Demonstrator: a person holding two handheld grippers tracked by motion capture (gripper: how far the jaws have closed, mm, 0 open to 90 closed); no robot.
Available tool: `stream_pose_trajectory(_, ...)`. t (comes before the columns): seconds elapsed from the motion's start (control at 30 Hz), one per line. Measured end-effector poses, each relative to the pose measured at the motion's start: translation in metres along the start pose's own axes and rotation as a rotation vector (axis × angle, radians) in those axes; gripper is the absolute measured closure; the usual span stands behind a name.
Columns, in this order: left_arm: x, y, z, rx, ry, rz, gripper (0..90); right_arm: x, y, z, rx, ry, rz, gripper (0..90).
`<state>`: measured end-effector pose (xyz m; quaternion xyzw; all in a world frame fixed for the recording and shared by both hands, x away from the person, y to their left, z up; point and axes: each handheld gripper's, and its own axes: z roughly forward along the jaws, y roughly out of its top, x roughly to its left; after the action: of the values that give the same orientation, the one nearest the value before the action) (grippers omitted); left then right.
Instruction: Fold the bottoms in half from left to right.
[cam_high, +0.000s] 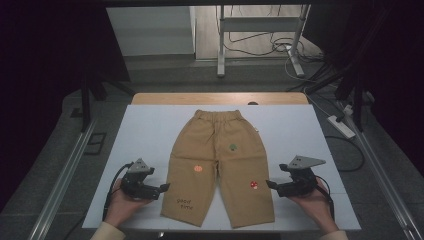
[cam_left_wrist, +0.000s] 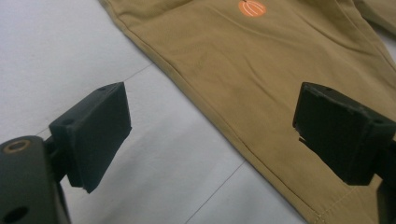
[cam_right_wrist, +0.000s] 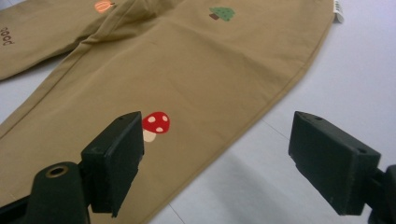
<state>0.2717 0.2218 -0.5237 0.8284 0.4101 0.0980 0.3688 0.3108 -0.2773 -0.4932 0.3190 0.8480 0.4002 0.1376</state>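
Note:
A pair of small tan trousers (cam_high: 218, 165) lies flat on the white table cover (cam_high: 150, 130), waistband away from me, legs toward me. It bears an orange pumpkin (cam_left_wrist: 252, 8), a green tree (cam_right_wrist: 222, 13) and a red mushroom (cam_right_wrist: 156, 124). My left gripper (cam_high: 164, 188) hovers at the outer edge of the left leg, jaws open and empty; the tan cloth (cam_left_wrist: 261, 84) lies under its right jaw. My right gripper (cam_high: 270, 184) hovers at the outer edge of the right leg, open and empty, above the seam of the trousers (cam_right_wrist: 196, 79).
The wooden table edge (cam_high: 220, 98) shows beyond the white cover. Metal rails (cam_high: 65, 170) run along both sides. A power strip (cam_high: 341, 126) and cables lie on the floor at the right. A metal stand (cam_high: 260, 30) is at the back.

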Motion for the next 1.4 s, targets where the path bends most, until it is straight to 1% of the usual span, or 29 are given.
stream_pose_trajectory(0.03,0.0,0.0,0.0,0.0,0.0,0.003,11.3,0.001,0.001,0.001,0.001,0.002,0.0,18.6)
stream_pose_trajectory(0.1,0.0,0.0,0.0,-0.002,-0.002,0.0,11.4,0.004,0.003,0.004,0.009,0.005,-0.015,18.9)
stream_pose_trajectory(0.2,0.002,-0.001,0.001,-0.004,-0.011,-0.008,12.2,0.007,0.004,0.007,0.013,0.012,-0.015,19.2)
stream_pose_trajectory(0.3,0.003,0.0,0.002,-0.001,-0.009,-0.006,12.2,0.009,0.005,0.01,0.019,0.015,-0.023,19.2)
stream_pose_trajectory(0.37,0.003,0.001,0.003,-0.005,-0.009,-0.012,12.2,0.01,0.005,0.012,0.025,0.016,-0.027,19.2)
stream_pose_trajectory(0.53,0.004,0.003,0.005,-0.004,-0.012,-0.021,12.0,0.015,0.01,0.016,0.018,0.025,-0.026,19.2)
stream_pose_trajectory(0.67,0.004,0.003,0.005,-0.006,-0.012,-0.019,12.0,0.018,0.014,0.02,0.015,0.034,-0.028,19.3)
stream_pose_trajectory(0.73,0.006,0.002,0.004,-0.007,-0.009,-0.022,12.0,0.024,0.018,0.025,0.019,0.044,-0.041,19.3)
stream_pose_trajectory(0.8,0.006,0.002,0.004,-0.009,-0.008,-0.025,12.0,0.028,0.02,0.029,0.024,0.051,-0.048,19.2)
stream_pose_trajectory(0.83,0.006,0.002,0.003,-0.008,-0.006,-0.026,12.0,0.028,0.02,0.029,0.024,0.051,-0.048,19.2)
stream_pose_trajectory(0.9,0.007,0.002,0.003,-0.009,-0.005,-0.027,12.0,0.034,0.024,0.033,0.022,0.06,-0.055,19.2)
stream_pose_trajectory(0.93,0.007,0.002,0.003,-0.009,-0.003,-0.027,12.0,0.034,0.024,0.033,0.022,0.06,-0.055,19.2)
stream_pose_trajectory(1.1,0.007,0.002,0.003,-0.008,-0.001,-0.022,12.0,0.044,0.032,0.045,0.024,0.089,-0.072,19.3)
stream_pose_trajectory(1.13,0.007,0.002,0.003,-0.008,-0.001,-0.021,12.0,0.044,0.032,0.045,0.024,0.089,-0.072,19.3)
stream_pose_trajectory(1.17,0.007,0.002,0.003,-0.01,-0.001,-0.021,12.0,0.048,0.035,0.05,0.025,0.1,-0.078,19.3)
stream_pose_trajectory(1.2,0.007,0.002,0.003,-0.01,-0.001,-0.021,12.0,0.048,0.035,0.05,0.025,0.1,-0.078,19.3)
stream_pose_trajectory(1.3,0.007,0.002,0.002,-0.014,-0.002,-0.024,12.0,0.057,0.041,0.059,0.029,0.119,-0.093,19.5)
stream_pose_trajectory(1.33,0.008,0.002,0.002,-0.014,-0.002,-0.024,12.0,0.057,0.041,0.059,0.029,0.119,-0.093,19.5)
stream_pose_trajectory(1.4,0.008,0.002,0.002,-0.014,-0.001,-0.024,12.0,0.064,0.046,0.066,0.033,0.136,-0.104,19.5)
